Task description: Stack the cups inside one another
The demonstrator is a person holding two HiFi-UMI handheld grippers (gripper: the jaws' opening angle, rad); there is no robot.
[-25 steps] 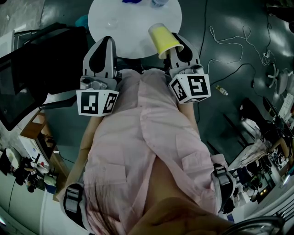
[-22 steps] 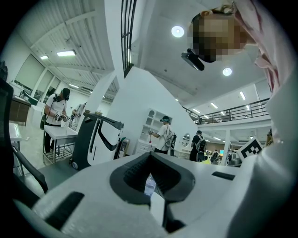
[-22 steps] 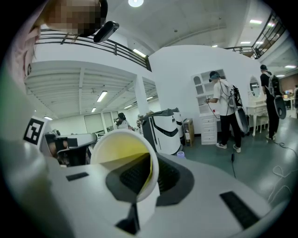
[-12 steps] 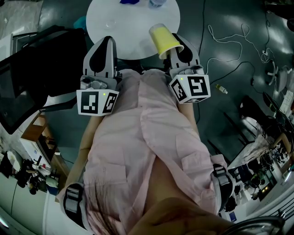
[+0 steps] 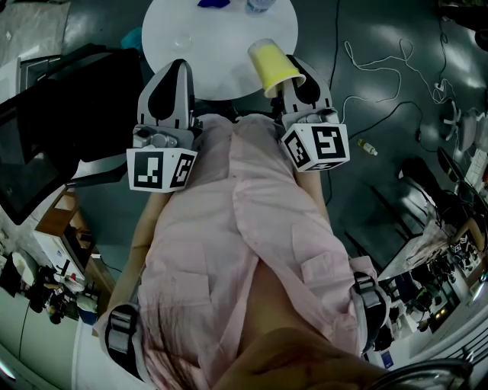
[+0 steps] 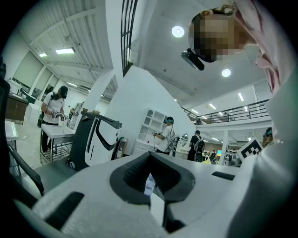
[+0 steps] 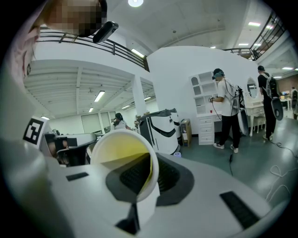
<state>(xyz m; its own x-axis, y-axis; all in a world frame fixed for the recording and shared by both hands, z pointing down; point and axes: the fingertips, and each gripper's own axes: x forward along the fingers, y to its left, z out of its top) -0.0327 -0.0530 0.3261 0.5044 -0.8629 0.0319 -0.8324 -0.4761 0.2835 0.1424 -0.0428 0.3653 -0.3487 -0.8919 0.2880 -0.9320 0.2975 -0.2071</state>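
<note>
My right gripper (image 5: pixel 293 81) is shut on the rim of a yellow paper cup (image 5: pixel 273 65), which lies tilted over the near edge of the round white table (image 5: pixel 221 53). In the right gripper view the cup (image 7: pixel 122 153) has its open mouth turned toward the camera, and one wall is pinched between the jaws of that gripper (image 7: pixel 145 188). My left gripper (image 5: pixel 176 70) is at the table's near left edge, shut and with nothing in it. Its jaws meet in the left gripper view (image 6: pixel 152 182). A faint clear round thing (image 5: pixel 183 38), perhaps a cup, sits on the table.
Blue (image 5: pixel 212 3) and pale (image 5: pixel 260 4) things sit at the table's far edge. A black seat or case (image 5: pixel 69 99) stands to the left and cables (image 5: pixel 381 72) trail on the floor to the right. A white-and-black machine (image 7: pixel 163 130) and several people stand beyond.
</note>
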